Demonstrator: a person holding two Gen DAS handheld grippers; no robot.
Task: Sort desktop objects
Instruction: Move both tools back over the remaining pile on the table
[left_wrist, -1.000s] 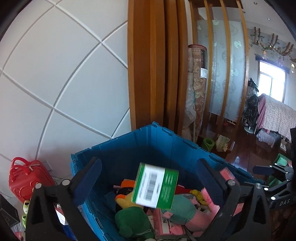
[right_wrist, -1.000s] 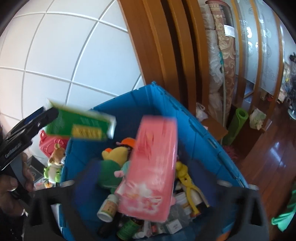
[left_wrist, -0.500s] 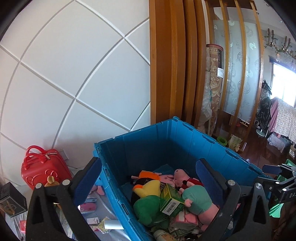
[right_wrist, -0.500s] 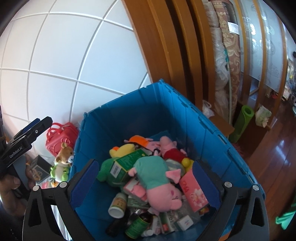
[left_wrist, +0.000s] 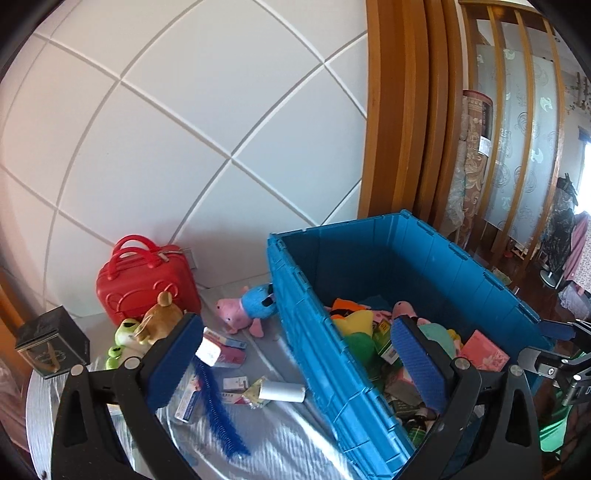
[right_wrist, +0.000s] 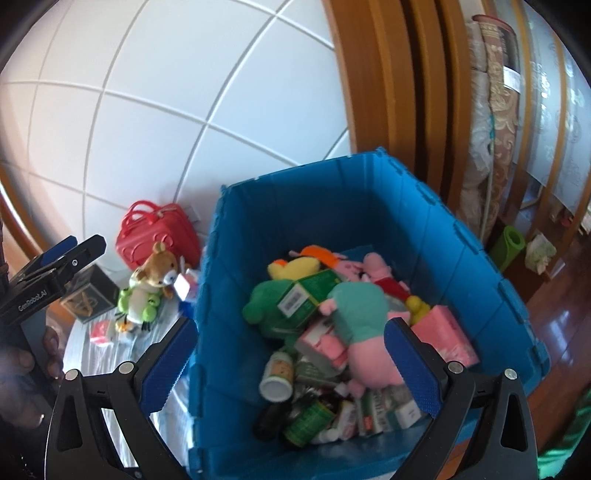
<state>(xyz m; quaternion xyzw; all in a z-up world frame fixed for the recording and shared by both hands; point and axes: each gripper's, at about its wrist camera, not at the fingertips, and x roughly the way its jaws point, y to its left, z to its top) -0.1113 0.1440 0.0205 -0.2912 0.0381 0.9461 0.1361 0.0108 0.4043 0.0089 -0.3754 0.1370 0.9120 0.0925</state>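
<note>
Now green box (right_wrist: 308, 291) settled in crate (right_wrist: 436, 218)

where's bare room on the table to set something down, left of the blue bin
Bare cloth lies in front, between the blue comb and the blue bin, below the white roll. A thinner strip runs between the pig plush and the red case. The boxes and plush bear crowd the middle left.

Left wrist view: from above table edge, facing wall, angled down; blue crate (left_wrist: 369, 369) right of centre, near. Right wrist view: higher over crate (right_wrist: 236, 295), looking steeply down into it, close. Shared: crate contents, red suitcase (left_wrist: 144, 280) (right_wrist: 155, 236), bear plush (left_wrist: 160, 321) (right_wrist: 155, 269), panelled wall.
</note>
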